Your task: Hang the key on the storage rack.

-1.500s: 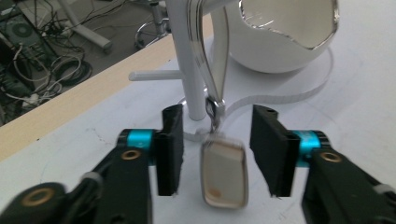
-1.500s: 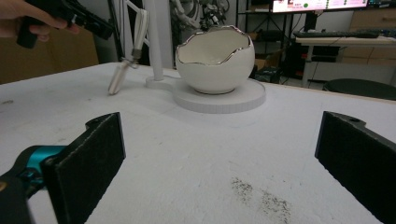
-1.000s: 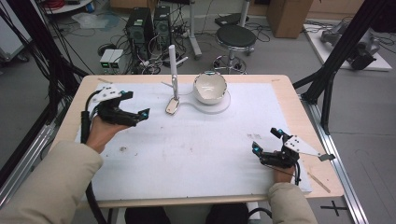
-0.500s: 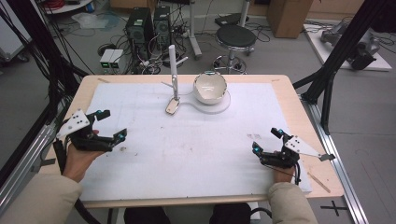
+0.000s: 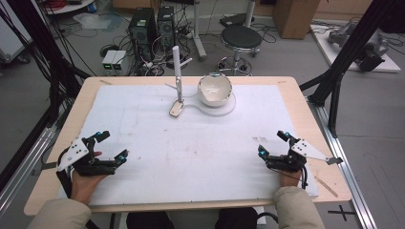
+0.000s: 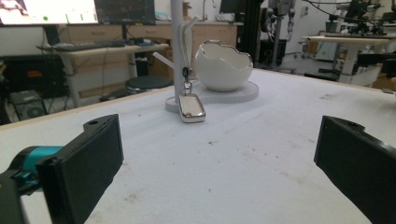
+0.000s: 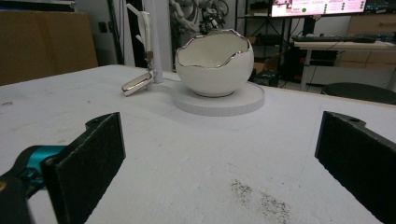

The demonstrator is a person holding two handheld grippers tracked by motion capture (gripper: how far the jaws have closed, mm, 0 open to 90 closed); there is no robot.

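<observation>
A white eggshell-shaped bowl [image 5: 215, 89] with a silver rim sits on a round white base [image 5: 228, 107] at the table's far middle. Beside it rises a white stand [image 5: 176, 62], and a silver key fob [image 5: 176, 109] hangs from its hook, its lower end resting on the white cover. The bowl [image 6: 221, 66], stand [image 6: 177, 42] and fob [image 6: 191, 107] also lie ahead in the left gripper view; bowl [image 7: 215, 63] and fob [image 7: 137, 84] in the right gripper view. My left gripper [image 5: 113, 146] rests open at the near left. My right gripper [image 5: 273, 143] rests open at the near right. Both hold nothing.
A white cover [image 5: 191, 143] spans the wooden table [image 5: 315, 138], with faint dark smudges in places. Black frame posts [image 5: 334, 95] stand at the table's right and left. Behind the table are a stool [image 5: 240, 38], computer towers [image 5: 143, 28] and cables on the floor.
My left gripper has drawn back from the far left of the table toward the near left edge. The right gripper has stayed in place.
</observation>
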